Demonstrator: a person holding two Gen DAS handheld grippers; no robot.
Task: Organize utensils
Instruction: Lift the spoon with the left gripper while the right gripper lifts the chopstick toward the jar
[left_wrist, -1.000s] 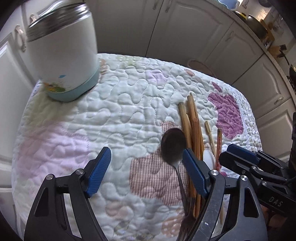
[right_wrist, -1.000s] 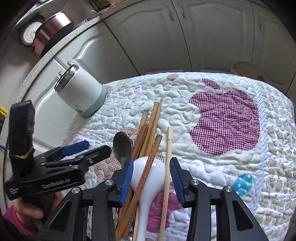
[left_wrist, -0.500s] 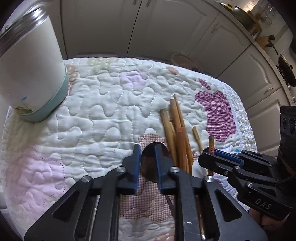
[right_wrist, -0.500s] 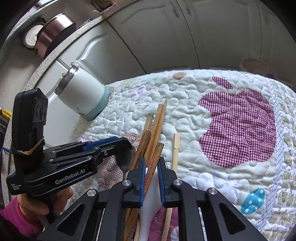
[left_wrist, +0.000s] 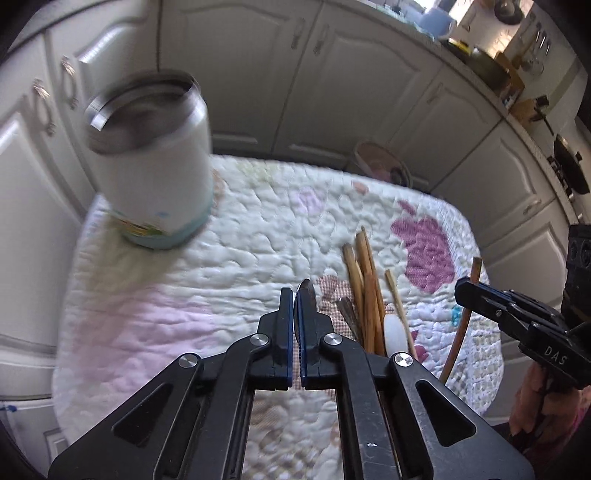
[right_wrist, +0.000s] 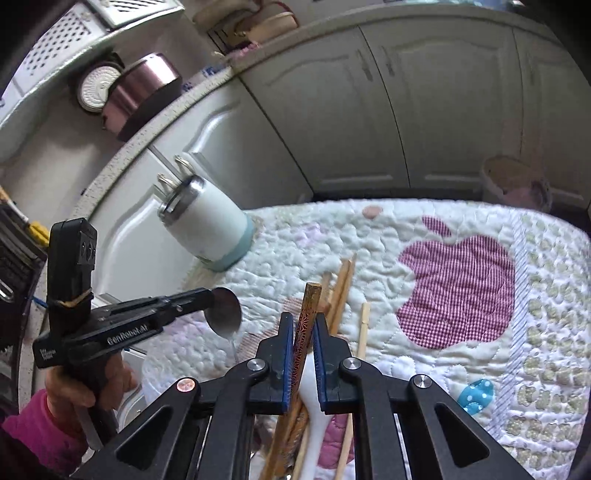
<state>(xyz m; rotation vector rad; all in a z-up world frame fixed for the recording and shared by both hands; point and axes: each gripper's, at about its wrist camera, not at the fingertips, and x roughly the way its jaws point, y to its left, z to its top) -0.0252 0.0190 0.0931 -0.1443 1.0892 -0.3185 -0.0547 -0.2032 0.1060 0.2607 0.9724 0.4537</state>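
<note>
On the far left I see a white insulated cup (left_wrist: 155, 162) with a steel rim. It stands upright on the quilted cloth (left_wrist: 258, 236) that covers the tabletop, near the cloth's back corner. It looks blurry in my left camera.

Next comes my left gripper (left_wrist: 294, 306). Its jaws are pinched tight on a metal spoon (right_wrist: 222, 309). In the right camera I can see the spoon's round bowl sticking out past the tips, up off the cloth.

Just right of that, a bunch of wooden chopsticks (left_wrist: 364, 273) lies on the cloth, with a white ceramic spoon (left_wrist: 394, 331) among them. A thin pale stick (left_wrist: 397, 299) lies beside them.

Then comes my right gripper (right_wrist: 303, 328). Its jaws are nearly closed and squeeze one patterned brown chopstick (right_wrist: 306, 325). The chopstick tilts up, with its far end lifted above the pile.

Farther right on the cloth is a big purple checked apple patch (right_wrist: 461, 291).
</note>
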